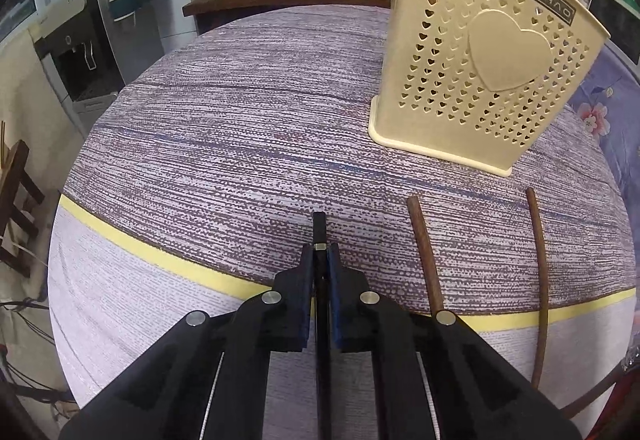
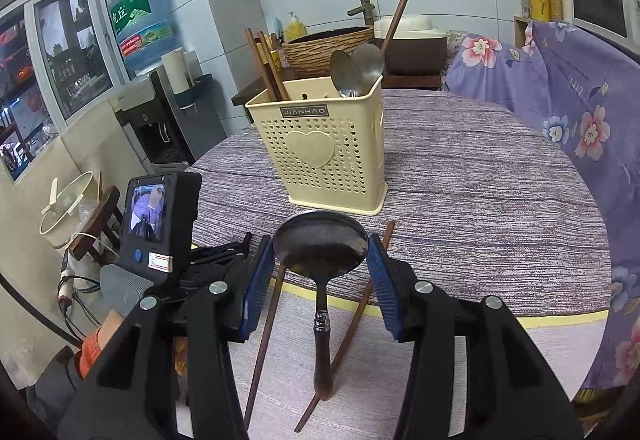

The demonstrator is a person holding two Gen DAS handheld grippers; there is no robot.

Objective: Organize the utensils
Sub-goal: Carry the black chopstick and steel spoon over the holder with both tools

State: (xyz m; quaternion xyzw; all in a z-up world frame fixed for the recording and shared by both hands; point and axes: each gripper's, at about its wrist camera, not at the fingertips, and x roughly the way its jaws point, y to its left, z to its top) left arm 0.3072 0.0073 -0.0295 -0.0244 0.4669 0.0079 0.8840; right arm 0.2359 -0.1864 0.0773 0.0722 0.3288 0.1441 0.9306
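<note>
Left hand-held gripper (image 1: 320,252) pinches a black chopstick (image 1: 319,228) low over the counter (image 1: 240,119). Right hand-held gripper (image 2: 320,256) clamps a spoon (image 2: 320,244) before the holder (image 2: 320,147).

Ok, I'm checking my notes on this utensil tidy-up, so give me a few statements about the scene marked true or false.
1. The left hand-held gripper is shut on a dark chopstick. True.
2. The right hand-held gripper grips a spoon by its bowl. True.
3. The holder lies on its side. False: it stands upright on the table.
4. The holder is empty. False: spoons and chopsticks stand in it.
5. Two brown chopsticks lie on the table. True.
</note>
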